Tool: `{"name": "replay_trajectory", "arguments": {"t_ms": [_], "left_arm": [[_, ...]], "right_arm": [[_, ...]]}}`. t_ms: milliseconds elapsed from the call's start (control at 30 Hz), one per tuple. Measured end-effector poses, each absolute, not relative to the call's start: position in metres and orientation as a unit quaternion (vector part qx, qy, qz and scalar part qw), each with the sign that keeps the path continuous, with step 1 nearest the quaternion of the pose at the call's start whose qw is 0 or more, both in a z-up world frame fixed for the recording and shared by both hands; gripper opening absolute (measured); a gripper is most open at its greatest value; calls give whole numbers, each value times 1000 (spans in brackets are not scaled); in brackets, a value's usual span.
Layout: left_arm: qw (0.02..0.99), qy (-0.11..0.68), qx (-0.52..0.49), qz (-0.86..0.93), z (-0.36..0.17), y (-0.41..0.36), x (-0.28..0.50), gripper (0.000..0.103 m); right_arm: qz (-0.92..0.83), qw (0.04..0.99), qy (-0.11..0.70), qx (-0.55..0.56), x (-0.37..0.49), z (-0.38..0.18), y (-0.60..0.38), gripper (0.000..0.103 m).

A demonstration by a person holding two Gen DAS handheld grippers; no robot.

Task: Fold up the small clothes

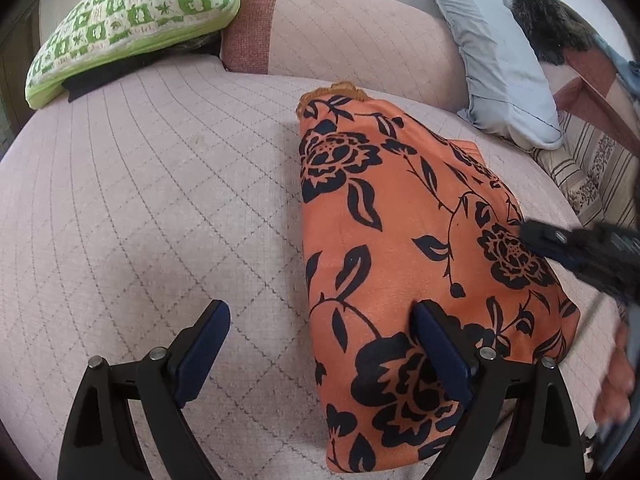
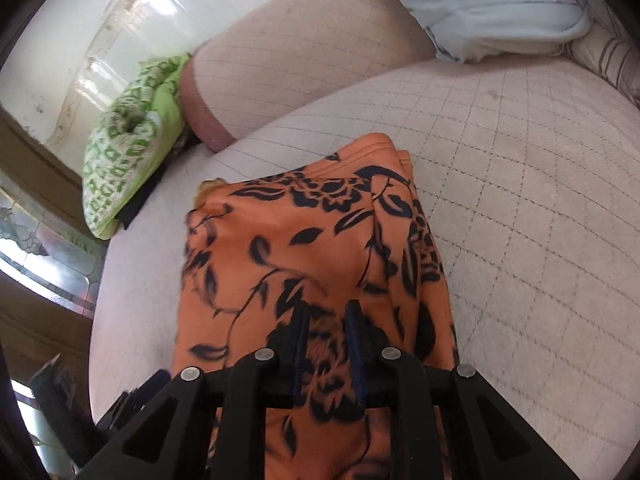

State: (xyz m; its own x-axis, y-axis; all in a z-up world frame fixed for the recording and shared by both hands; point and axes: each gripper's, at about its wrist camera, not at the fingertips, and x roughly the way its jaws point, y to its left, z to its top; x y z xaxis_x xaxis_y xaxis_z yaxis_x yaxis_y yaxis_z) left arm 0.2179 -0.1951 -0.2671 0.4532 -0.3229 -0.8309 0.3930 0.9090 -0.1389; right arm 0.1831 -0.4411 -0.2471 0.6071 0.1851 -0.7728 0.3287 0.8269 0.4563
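Note:
An orange garment with a dark floral print [image 1: 404,248] lies folded into a long strip on the pink quilted sofa seat [image 1: 160,208]. My left gripper [image 1: 320,312] is open, low over the garment's near left edge; one finger hangs over the cloth, the other over bare seat. My right gripper [image 2: 326,312] hovers over the same garment [image 2: 312,248] with its fingers a narrow gap apart, and the cloth shows between them. It also shows at the right edge of the left wrist view [image 1: 532,232], over the garment's right side.
A green checked cushion [image 1: 128,20] sits at the seat's back left on a dark item. A grey-blue pillow [image 1: 500,60] leans at the back right beside a striped cushion [image 1: 592,168]. The pink backrest [image 1: 352,28] runs behind. A floor edge shows left in the right wrist view.

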Motion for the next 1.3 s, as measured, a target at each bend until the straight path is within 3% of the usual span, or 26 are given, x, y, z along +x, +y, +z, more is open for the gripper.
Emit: {"name": "replay_trajectory", "arguments": {"t_ms": [200, 467, 1300], "left_arm": [[854, 475, 40, -209, -265, -199, 215, 94], [861, 463, 59, -201, -264, -201, 210, 94], [860, 469, 73, -188, -265, -214, 218, 97]], "right_arm": [[-49, 852, 453, 257, 142, -243, -426, 21], [-45, 853, 473, 214, 160, -269, -422, 22], [-8, 847, 470, 247, 166, -272, -433, 22]]}}
